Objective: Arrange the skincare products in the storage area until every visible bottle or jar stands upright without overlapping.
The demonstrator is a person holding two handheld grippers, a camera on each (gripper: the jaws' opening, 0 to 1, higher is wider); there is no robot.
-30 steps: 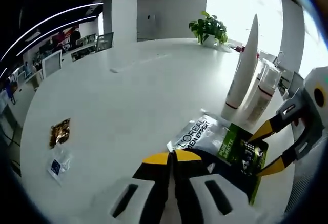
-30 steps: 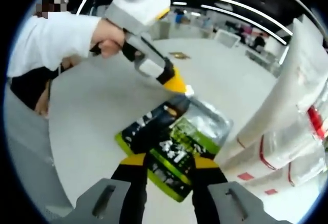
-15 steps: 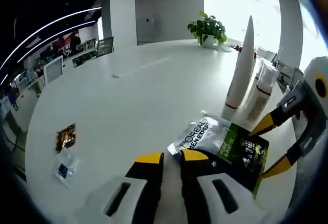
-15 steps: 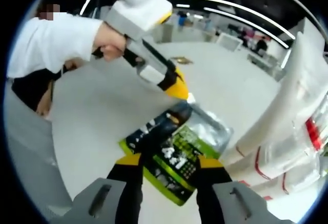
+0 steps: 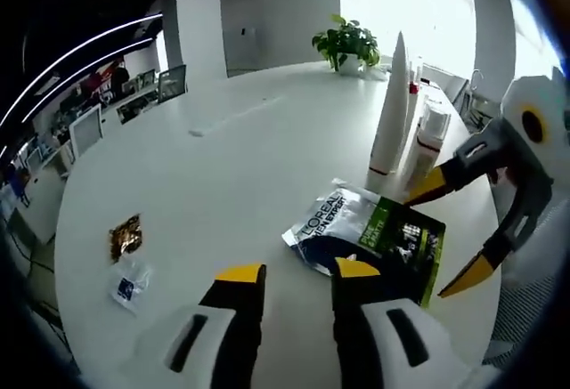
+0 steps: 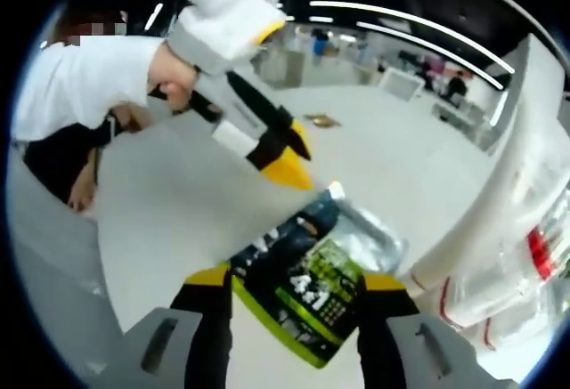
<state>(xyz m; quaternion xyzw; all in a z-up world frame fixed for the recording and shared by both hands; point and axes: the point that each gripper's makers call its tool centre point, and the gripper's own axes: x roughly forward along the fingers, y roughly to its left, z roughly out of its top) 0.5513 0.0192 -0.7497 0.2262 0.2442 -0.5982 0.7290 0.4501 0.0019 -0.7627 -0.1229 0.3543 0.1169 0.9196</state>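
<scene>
On the white table [image 5: 223,166], a green-black-silver sachet [image 5: 370,238] lies flat.

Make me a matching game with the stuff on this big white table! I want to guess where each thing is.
Things:
1. potted plant
2. L'Oreal sachet
3. tall white tube
4. small gold packet

Places:
A. lying flat between the two grippers
B. standing upright beside the sachet
C. at the table's far edge by the window
D. lying off alone on the table, next to a clear bag

Pairs: 1-C, 2-A, 3-B, 4-D
</scene>
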